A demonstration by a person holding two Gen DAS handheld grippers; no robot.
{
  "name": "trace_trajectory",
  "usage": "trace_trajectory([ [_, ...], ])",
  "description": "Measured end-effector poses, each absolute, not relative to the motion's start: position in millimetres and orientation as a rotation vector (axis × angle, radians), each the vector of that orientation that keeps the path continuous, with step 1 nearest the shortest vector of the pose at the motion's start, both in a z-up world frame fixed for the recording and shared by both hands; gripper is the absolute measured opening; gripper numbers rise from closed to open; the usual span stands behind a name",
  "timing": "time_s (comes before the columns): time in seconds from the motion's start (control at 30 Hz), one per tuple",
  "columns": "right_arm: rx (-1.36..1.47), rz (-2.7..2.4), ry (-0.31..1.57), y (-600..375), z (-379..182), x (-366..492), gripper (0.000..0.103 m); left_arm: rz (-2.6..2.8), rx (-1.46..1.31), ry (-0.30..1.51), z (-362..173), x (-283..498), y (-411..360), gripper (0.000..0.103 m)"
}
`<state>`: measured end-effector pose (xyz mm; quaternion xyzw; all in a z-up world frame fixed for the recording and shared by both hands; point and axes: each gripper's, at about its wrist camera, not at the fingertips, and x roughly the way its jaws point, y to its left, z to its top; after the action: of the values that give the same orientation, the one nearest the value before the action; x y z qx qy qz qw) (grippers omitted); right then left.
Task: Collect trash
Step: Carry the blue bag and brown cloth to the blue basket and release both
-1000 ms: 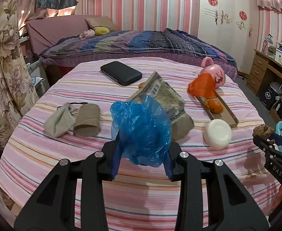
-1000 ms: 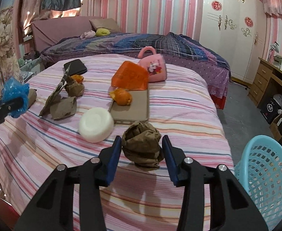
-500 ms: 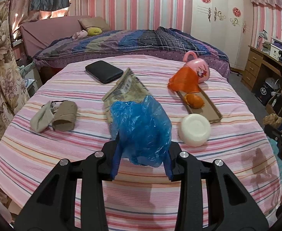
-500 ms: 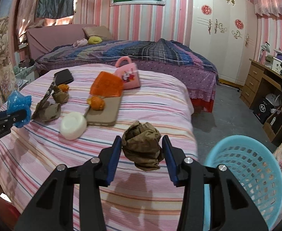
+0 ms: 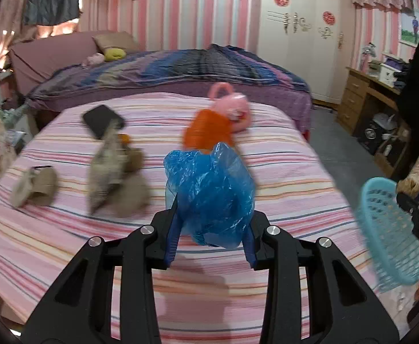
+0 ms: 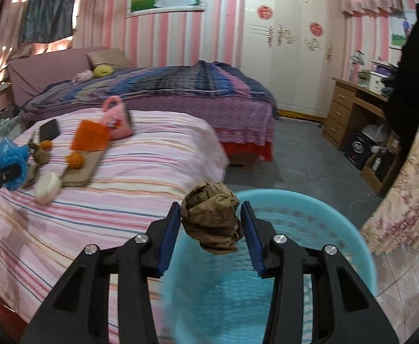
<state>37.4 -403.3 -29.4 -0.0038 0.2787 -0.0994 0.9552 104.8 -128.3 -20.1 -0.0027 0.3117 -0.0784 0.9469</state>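
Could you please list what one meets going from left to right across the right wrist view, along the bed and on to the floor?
Blue bag → black phone → orange → pink mug → brown paper wad in the right gripper → blue basket.

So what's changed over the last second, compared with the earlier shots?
Both tongs have swung right, toward the basket. The right tongs now hold the brown paper wad over the basket, no longer over the bed. The left tongs follow with the blue bag. Both grips are unchanged, nothing released.
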Motion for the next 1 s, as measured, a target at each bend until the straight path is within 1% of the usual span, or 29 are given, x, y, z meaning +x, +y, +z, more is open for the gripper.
trace_trajectory([
  [0.2, 0.027, -0.305, 0.590, -467.8, -40.3, 16.7, 0.043, -0.268, 0.041, 0.630, -27.1, 100.0, -199.3, 0.036],
  [0.33, 0.054, -0.336, 0.596, -494.4, -46.5, 14.5, 0.043, -0.348, 0.048, 0.632, -33.5, 93.4, -241.2, 0.036],
  [0.53, 0.076, -0.343, 0.599, -508.6, -52.6, 11.0, 0.043, -0.445, 0.108, 0.640, -44.8, 84.0, -304.2, 0.036],
  [0.77, 0.080, -0.371, 0.598, -509.7, -54.5, 9.0, 0.043, -0.514, 0.128, 0.649, -47.1, 83.9, -348.7, 0.036],
  [0.8, 0.080, -0.375, 0.596, -509.8, -54.5, 8.6, 0.043, -0.518, 0.133, 0.643, -45.8, 84.2, -352.2, 0.038],
  [0.83, 0.082, -0.375, 0.595, -510.9, -54.2, 8.1, 0.043, -0.526, 0.138, 0.639, -43.9, 82.3, -356.5, 0.043],
  [0.9, 0.089, -0.380, 0.593, -511.7, -54.5, 7.6, 0.043, -0.530, 0.145, 0.632, -40.8, 82.5, -362.3, 0.081],
  [0.93, 0.090, -0.381, 0.594, -512.3, -54.3, 6.9, 0.043, -0.520, 0.141, 0.619, -37.8, 82.6, -358.7, 0.085],
  [1.0, 0.092, -0.385, 0.596, -510.6, -54.9, 7.9, 0.043, -0.509, 0.137, 0.601, -34.9, 83.1, -353.9, 0.087],
])
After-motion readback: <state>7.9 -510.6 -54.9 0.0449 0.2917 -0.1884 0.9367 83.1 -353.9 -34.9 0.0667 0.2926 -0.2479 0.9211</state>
